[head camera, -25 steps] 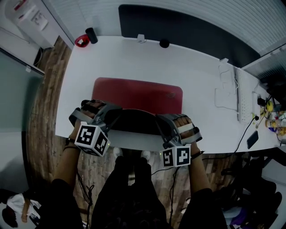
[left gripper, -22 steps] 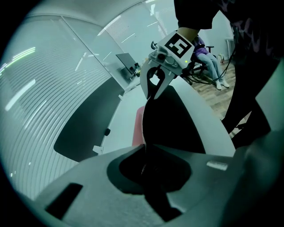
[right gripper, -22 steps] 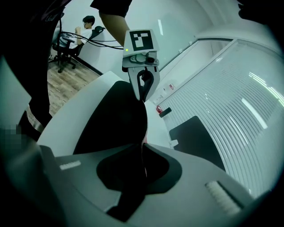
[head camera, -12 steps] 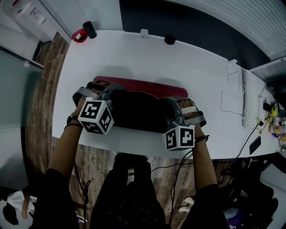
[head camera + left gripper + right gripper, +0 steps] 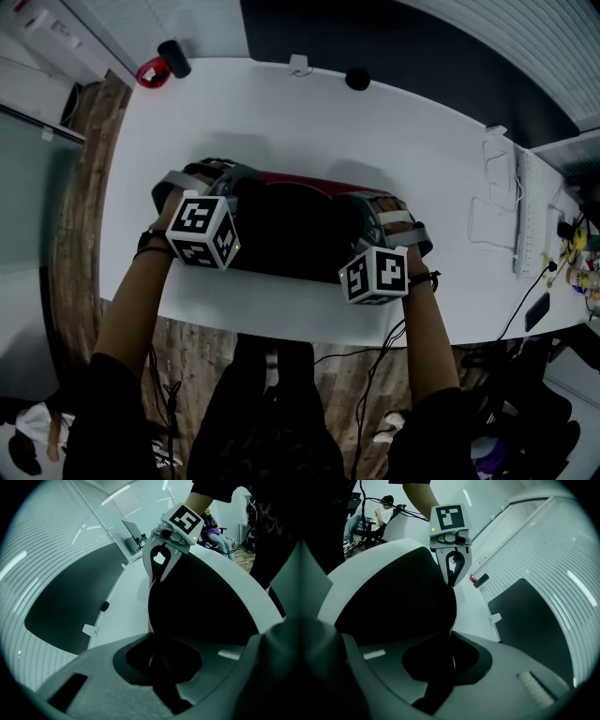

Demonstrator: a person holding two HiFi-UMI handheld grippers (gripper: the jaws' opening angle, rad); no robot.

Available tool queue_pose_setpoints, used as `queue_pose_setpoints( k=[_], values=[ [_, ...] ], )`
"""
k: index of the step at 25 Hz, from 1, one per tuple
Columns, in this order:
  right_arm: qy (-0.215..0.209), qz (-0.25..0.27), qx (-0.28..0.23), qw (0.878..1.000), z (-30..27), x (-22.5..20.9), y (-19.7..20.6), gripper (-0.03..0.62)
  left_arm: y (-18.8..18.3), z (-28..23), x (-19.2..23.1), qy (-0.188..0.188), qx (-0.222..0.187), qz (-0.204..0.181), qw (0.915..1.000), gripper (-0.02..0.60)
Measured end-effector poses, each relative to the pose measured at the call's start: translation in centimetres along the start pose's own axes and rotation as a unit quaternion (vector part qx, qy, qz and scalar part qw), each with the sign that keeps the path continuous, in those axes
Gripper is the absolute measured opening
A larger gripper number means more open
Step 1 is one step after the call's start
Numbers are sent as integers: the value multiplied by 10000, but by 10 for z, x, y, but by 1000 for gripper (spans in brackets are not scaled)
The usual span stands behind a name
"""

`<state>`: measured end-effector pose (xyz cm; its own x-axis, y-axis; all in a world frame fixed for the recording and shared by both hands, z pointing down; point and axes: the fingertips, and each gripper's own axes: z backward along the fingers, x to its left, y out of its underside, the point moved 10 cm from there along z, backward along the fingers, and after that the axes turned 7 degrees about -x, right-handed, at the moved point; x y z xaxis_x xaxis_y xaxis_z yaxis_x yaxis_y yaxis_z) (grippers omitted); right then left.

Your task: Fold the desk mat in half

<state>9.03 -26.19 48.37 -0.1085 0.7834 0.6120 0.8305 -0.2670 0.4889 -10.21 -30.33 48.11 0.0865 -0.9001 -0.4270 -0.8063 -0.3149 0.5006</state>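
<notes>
Desk mat [image 5: 291,234] lies doubled over on the white table [image 5: 281,112], black underside up, red face showing along its far edge.
Wood floor [image 5: 80,187] surrounds us and a dark panel [image 5: 394,47] backs the table. Our left gripper [image 5: 153,649] and right gripper [image 5: 451,652] each pinch the mat's lifted edge tight. A white power strip [image 5: 520,216], black cylinder [image 5: 174,58] and red ring [image 5: 150,71] sit well apart.

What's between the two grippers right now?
The desk mat, black underside up, spans from left gripper to right gripper, both shut on it; the head view shows it.
</notes>
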Motion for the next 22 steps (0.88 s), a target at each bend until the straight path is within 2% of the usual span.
queue_pose_setpoints(
  k=[11, 22],
  values=[
    [-268, -122, 48, 9996, -18, -6, 11, 48, 11, -14, 6, 48, 29, 212, 9998, 28],
    [-63, -111, 68, 9999, -22, -6, 13, 89, 13, -20, 5, -130, 78, 153, 9998, 44]
  ],
)
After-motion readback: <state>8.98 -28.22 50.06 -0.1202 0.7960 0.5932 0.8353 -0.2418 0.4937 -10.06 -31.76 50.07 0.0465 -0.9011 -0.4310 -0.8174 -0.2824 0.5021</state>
